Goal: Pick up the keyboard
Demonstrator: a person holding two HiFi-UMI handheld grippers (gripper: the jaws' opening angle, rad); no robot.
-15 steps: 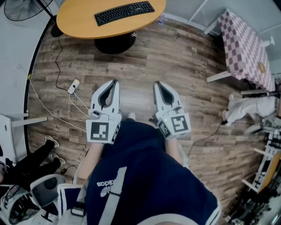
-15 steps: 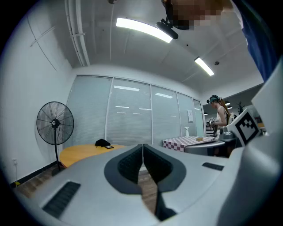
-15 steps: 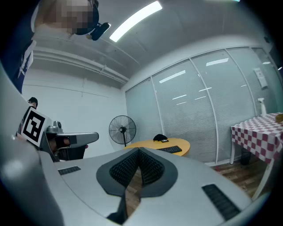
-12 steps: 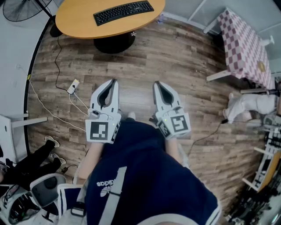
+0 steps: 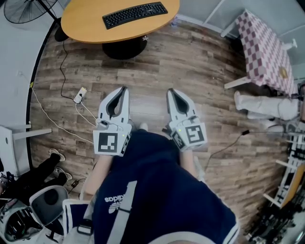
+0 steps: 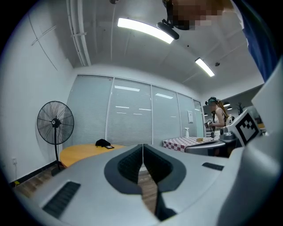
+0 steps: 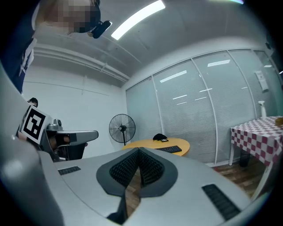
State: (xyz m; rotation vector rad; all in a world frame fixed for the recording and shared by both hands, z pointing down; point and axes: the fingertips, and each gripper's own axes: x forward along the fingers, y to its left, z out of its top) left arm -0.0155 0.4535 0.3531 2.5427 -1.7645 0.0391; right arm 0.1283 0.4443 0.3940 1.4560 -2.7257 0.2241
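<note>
A black keyboard (image 5: 135,13) lies on the round orange table (image 5: 90,24) at the top of the head view, far ahead of both grippers. The right gripper view shows the keyboard (image 7: 170,149) on the same table (image 7: 179,143) in the distance. My left gripper (image 5: 123,88) and right gripper (image 5: 169,91) are held side by side at waist height over the wooden floor. Both are shut with nothing between their jaws. In the left gripper view the tips (image 6: 142,145) meet in front of the table (image 6: 84,151).
A standing fan (image 7: 121,126) is left of the table. A checked-cloth table (image 5: 267,52) stands at the right, with a person's legs (image 5: 264,107) beside it. Cables and a power strip (image 5: 79,93) lie on the floor at left; someone sits at lower left (image 5: 33,174).
My grippers have stayed where they were. The person's legs at the right have shifted left and stretched out.
</note>
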